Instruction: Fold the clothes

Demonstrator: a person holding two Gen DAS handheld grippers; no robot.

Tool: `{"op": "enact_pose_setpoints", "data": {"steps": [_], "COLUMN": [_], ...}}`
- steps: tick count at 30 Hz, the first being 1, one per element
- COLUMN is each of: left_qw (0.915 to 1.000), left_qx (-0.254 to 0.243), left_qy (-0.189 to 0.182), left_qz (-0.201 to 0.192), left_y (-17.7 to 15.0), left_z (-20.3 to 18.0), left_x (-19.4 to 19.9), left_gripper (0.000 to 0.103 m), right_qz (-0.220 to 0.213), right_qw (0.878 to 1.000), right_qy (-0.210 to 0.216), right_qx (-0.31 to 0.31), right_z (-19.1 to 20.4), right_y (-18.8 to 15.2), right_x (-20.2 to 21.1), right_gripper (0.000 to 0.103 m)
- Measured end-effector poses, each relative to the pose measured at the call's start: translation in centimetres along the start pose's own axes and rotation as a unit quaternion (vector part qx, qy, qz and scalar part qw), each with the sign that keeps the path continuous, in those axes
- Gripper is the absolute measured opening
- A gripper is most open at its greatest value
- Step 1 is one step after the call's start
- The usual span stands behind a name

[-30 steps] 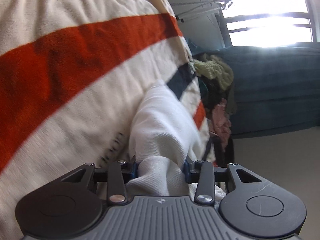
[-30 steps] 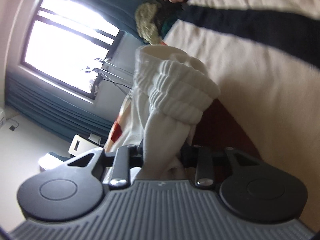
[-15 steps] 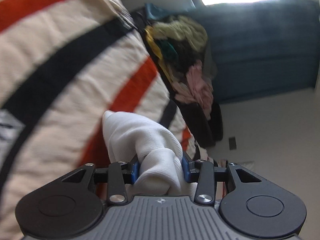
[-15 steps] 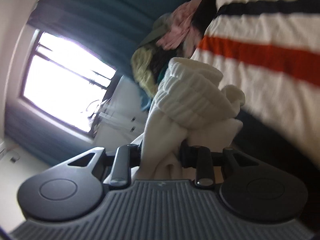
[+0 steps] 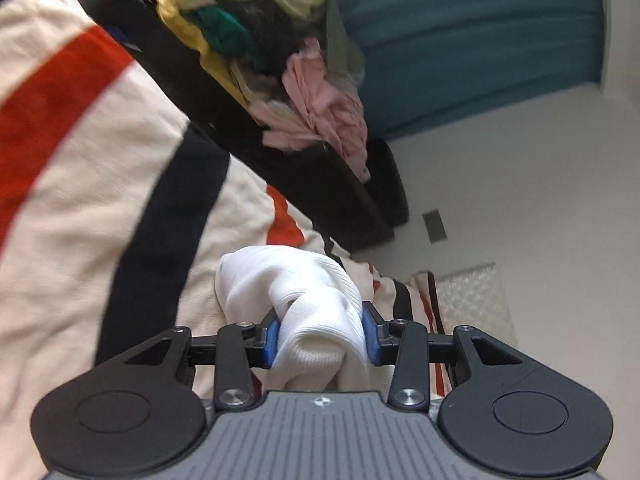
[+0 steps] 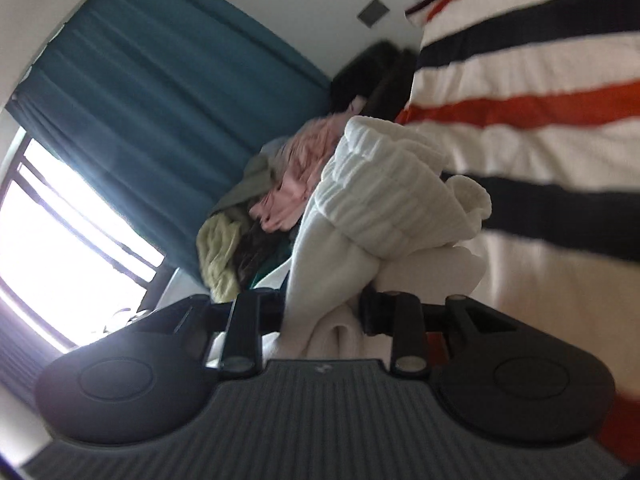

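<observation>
One white ribbed knit garment hangs before one cream blanket with red and black stripes. The left gripper and the right gripper each clench a bunch of it, jaws narrowly parted.

A striped blanket in cream, red and black is filling the left of my left view. A heap of clothes is sitting at its far edge, top centre, on something dark I cannot make out.
</observation>
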State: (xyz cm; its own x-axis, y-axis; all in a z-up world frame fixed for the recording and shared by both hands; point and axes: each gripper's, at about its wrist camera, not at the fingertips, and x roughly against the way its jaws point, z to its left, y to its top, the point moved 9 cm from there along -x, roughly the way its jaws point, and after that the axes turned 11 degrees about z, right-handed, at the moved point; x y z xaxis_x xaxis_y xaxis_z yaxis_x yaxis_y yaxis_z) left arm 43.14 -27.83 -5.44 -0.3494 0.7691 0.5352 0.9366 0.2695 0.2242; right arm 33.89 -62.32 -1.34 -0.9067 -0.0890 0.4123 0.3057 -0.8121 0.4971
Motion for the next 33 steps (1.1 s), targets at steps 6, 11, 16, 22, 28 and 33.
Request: {"op": "enact_pose_setpoints", "data": {"steps": [6,11,16,22,28,33], "left_qw": [0.9973,0.9915,0.9861,0.9811,0.9676,0.9549], "left_qx": [-0.062,-0.111,-0.141,-0.165,-0.237,-0.287], "left_qy": [-0.006,0.002,0.045,0.069,0.066,0.069], "left_qz": [0.039,0.068,0.077,0.075,0.056,0.028], "left_y": [0.8,0.8,-1.4,-2.1,-5.2,-8.9], "left_z": [0.8,2.0,4.9,0.8,-7.9,-13.0], "left_x": [-6.9,-11.4,-11.0,-6.7,0.5,7.2], "left_gripper": [0.042,0.043,0.047,0.054,0.057,0.063], "right_qz": [0.023,0.057,0.066,0.085,0.076,0.067], "right_qw": [0.999,0.995,0.987,0.978,0.986,0.989], "right_qy": [-0.025,-0.038,-0.06,-0.156,-0.139,-0.122], "right_qx": [-0.022,-0.076,-0.132,-0.112,-0.048,0.045], "right_z": [-7.2,-12.9,-15.2,-12.6,-5.3,1.5], "right_y": [-4.6,-11.6,-14.8,-14.5,-12.8,-11.8], "right_x": [-1.7,-0.3,0.9,5.2,10.1,14.7], "right_gripper": [0.033,0.034,0.042,0.041,0.041,0.041]}}
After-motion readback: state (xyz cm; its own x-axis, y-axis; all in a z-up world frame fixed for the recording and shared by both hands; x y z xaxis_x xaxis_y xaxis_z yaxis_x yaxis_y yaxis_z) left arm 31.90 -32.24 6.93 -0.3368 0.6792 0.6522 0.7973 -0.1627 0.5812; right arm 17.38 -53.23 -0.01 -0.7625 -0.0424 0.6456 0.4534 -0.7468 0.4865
